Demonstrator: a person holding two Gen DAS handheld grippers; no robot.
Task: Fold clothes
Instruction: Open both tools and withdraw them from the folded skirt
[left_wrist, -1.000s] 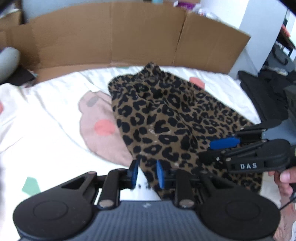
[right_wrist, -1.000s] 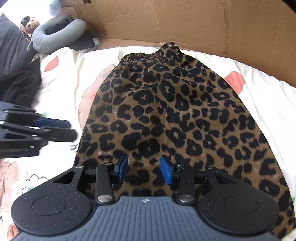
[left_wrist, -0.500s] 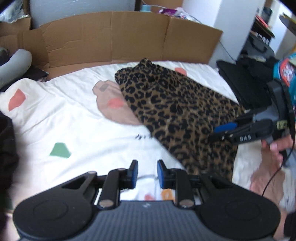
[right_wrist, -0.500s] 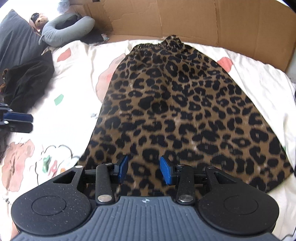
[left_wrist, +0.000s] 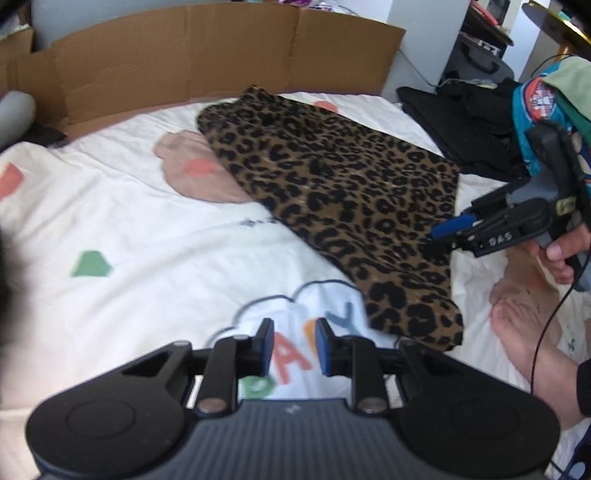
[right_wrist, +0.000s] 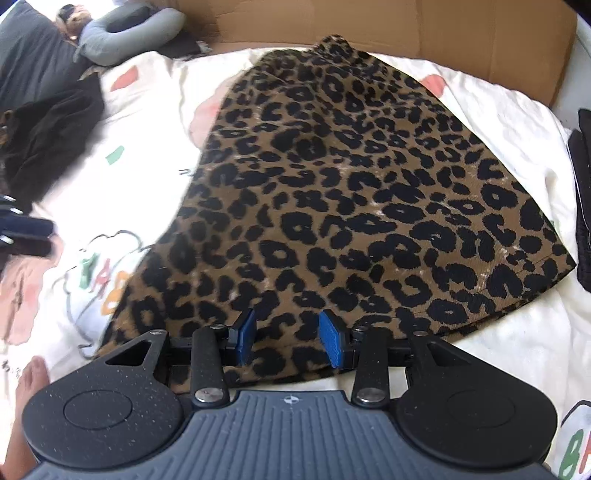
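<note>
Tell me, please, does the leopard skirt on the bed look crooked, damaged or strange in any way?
Nothing stands out. The leopard skirt lies flat and spread on the white sheet, not yet folded. Both grippers are open and hold nothing.

The left gripper (left_wrist: 292, 345) sits at the bottom centre of the left wrist view, its two blue pads a small gap apart with nothing between them. The right gripper (right_wrist: 288, 341) is at the lower centre of its own view, its jaws parted wider and also empty. At the right edge of the left wrist view, a hand (left_wrist: 567, 254) holds the right gripper's black handle, which points toward the frame's middle.
</note>
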